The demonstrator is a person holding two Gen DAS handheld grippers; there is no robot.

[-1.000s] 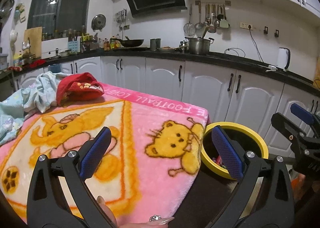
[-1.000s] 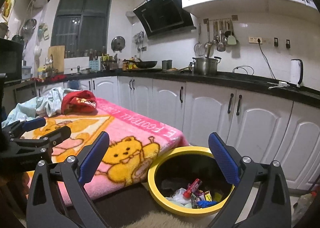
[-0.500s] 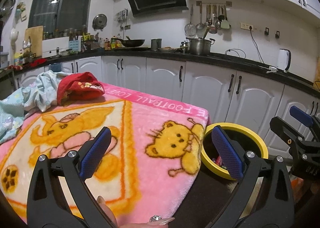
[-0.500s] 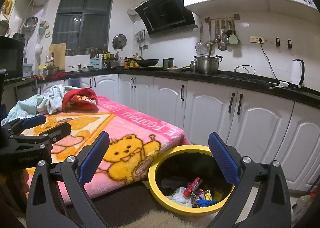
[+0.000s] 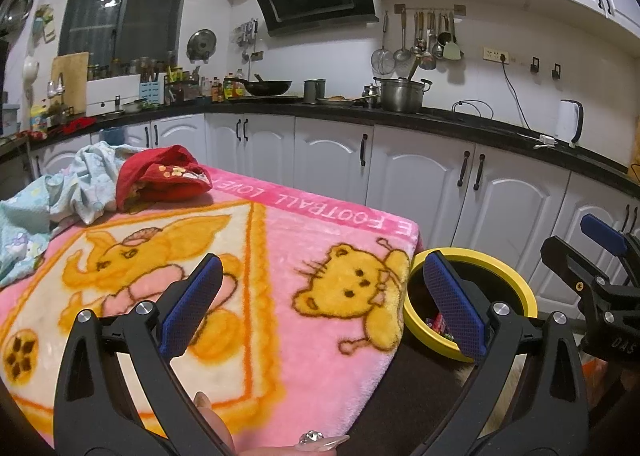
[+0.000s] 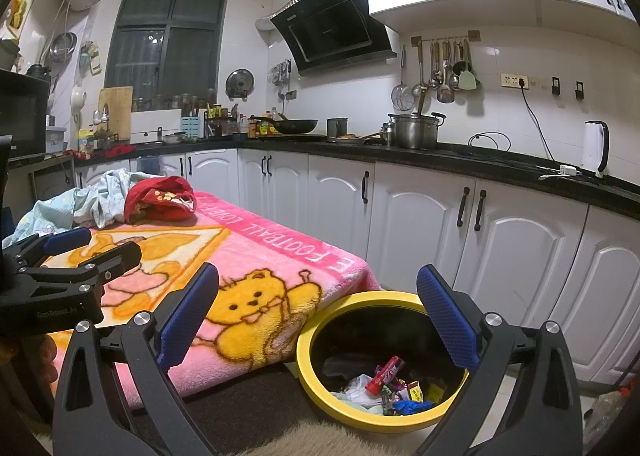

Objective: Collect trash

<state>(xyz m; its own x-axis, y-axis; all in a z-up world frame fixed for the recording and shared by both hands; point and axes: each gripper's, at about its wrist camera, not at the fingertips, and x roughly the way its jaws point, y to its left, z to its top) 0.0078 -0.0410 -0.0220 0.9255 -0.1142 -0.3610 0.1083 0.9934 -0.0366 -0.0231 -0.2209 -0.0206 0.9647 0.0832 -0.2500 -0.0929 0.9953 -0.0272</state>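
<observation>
trash (image 6: 394, 386) in yellow bin (image 6: 316, 330) below spread, empty right gripper (image 6: 318, 318), left gripper (image 5: 322, 302) spread, empty

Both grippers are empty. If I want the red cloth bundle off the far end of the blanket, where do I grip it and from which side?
Take the red cloth bundle by its raised, crumpled top fold, coming from the near, open blanket side. Its far-left edge lies against the pale blue cloth, so a pinch there could catch both. The open left gripper is nearer than the right gripper.
</observation>
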